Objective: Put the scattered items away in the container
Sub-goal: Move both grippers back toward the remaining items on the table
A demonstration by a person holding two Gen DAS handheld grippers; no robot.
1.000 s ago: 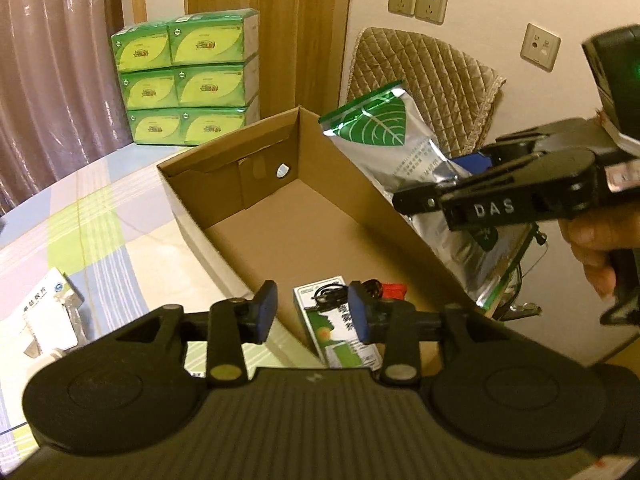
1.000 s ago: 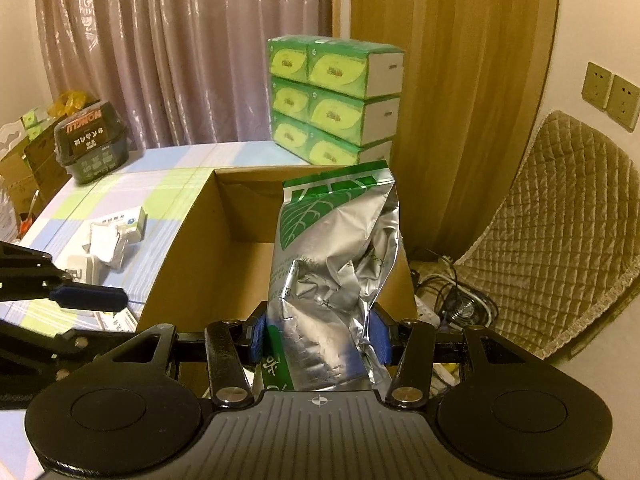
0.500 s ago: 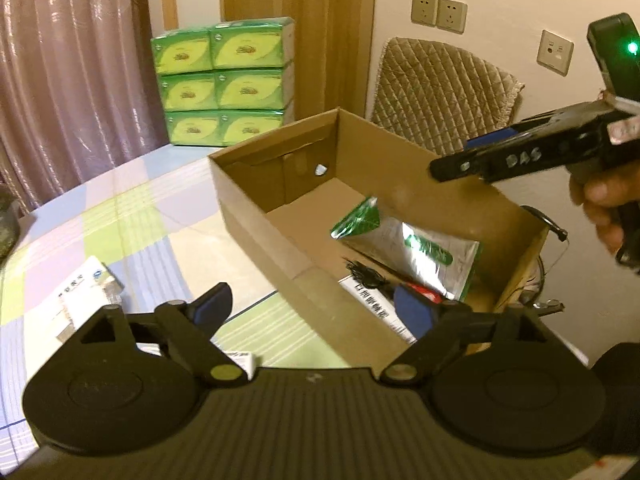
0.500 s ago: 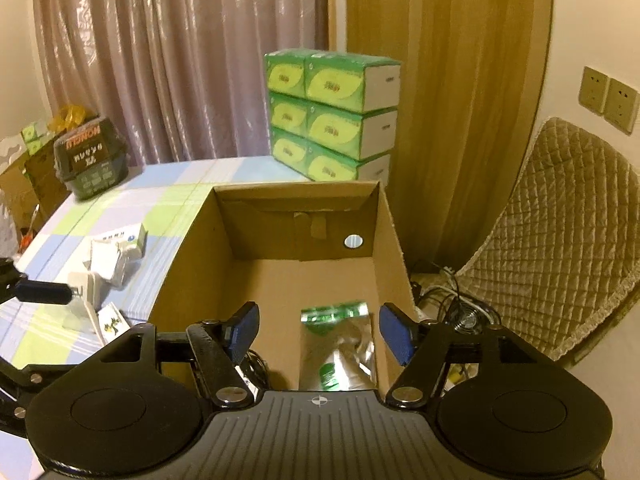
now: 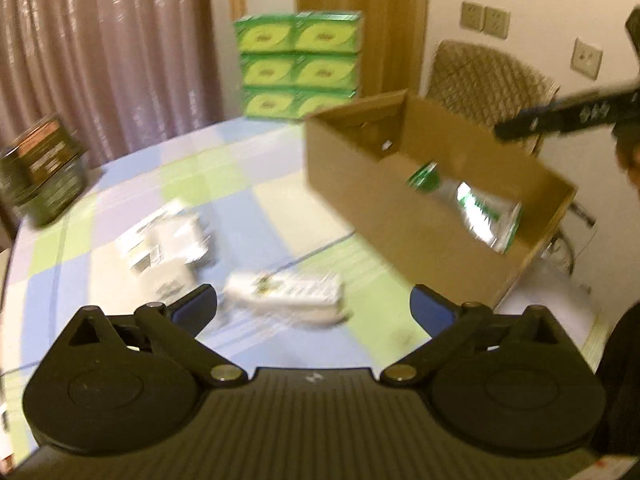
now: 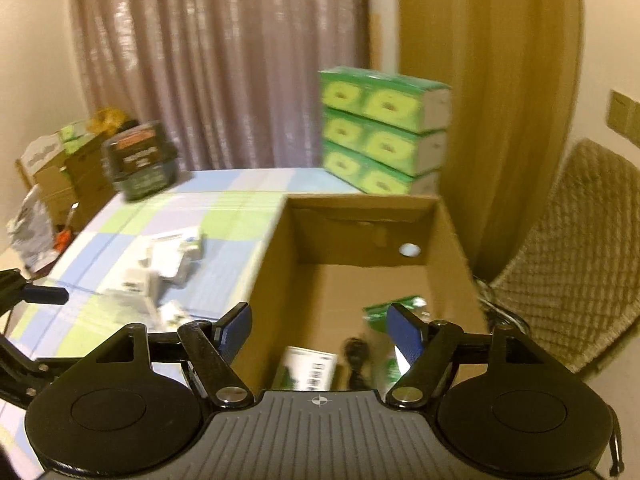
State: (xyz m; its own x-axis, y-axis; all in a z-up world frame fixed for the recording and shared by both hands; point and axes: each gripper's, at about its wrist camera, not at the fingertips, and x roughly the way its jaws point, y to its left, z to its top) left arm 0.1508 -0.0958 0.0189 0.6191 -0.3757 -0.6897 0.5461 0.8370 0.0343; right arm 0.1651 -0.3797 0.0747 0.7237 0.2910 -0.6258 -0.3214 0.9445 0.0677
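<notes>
Open cardboard box [image 6: 360, 236] at the edge of a table with a checked cloth [image 5: 224, 184]; inside it lie a silver-and-green foil bag [image 5: 476, 204], a small green-and-white carton [image 6: 308, 368] and a dark cable [image 6: 356, 356]. Left gripper [image 5: 314, 306], its jaws just having been opening and now spread wide with nothing between them, hovers above a blurred white packet [image 5: 288, 294] lying on the cloth beside the box. Further white packets [image 5: 164, 236] sit in a loose cluster nearby on the table, outside the box. Right gripper [image 6: 320, 324], its jaws also just having been opening, now stands moderately apart and empty above the near end of the box. Stacked green tissue boxes [image 6: 380, 128] and a dark tub [image 6: 140, 160] occupy the far side of the table
</notes>
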